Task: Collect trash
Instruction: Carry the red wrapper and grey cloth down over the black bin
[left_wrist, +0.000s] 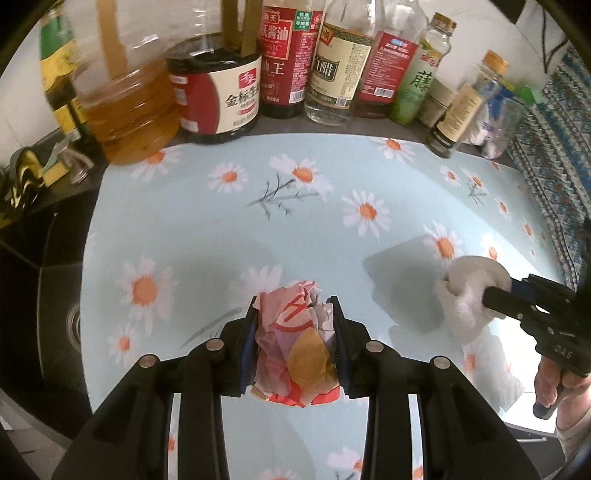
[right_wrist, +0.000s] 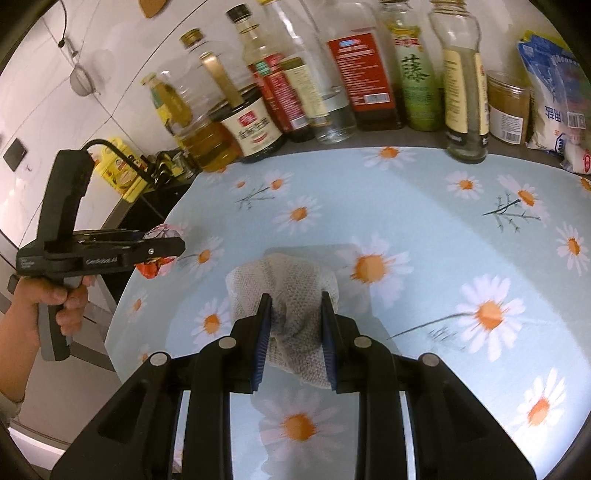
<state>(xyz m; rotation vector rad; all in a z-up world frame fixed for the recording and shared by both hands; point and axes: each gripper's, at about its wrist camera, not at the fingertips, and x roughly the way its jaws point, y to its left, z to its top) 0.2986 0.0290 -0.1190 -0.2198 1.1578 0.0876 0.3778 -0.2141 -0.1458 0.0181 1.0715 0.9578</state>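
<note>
My left gripper (left_wrist: 294, 306) is shut on a crumpled pink, red and orange wrapper (left_wrist: 295, 347) and holds it over the daisy-print mat (left_wrist: 258, 229). The same gripper (right_wrist: 177, 247) and wrapper (right_wrist: 157, 267) show at the left of the right wrist view. My right gripper (right_wrist: 294, 299) is shut on a crumpled white paper towel (right_wrist: 284, 280) above the mat (right_wrist: 443, 206). In the left wrist view that gripper (left_wrist: 489, 302) and the towel (left_wrist: 467, 291) are at the right edge.
A row of sauce, vinegar and oil bottles (left_wrist: 288, 59) lines the back of the counter (right_wrist: 343, 74). A dark sink (left_wrist: 55, 288) lies left of the mat. A white bag (right_wrist: 557, 96) stands at the back right. A patterned cloth (left_wrist: 554, 162) hangs at the right.
</note>
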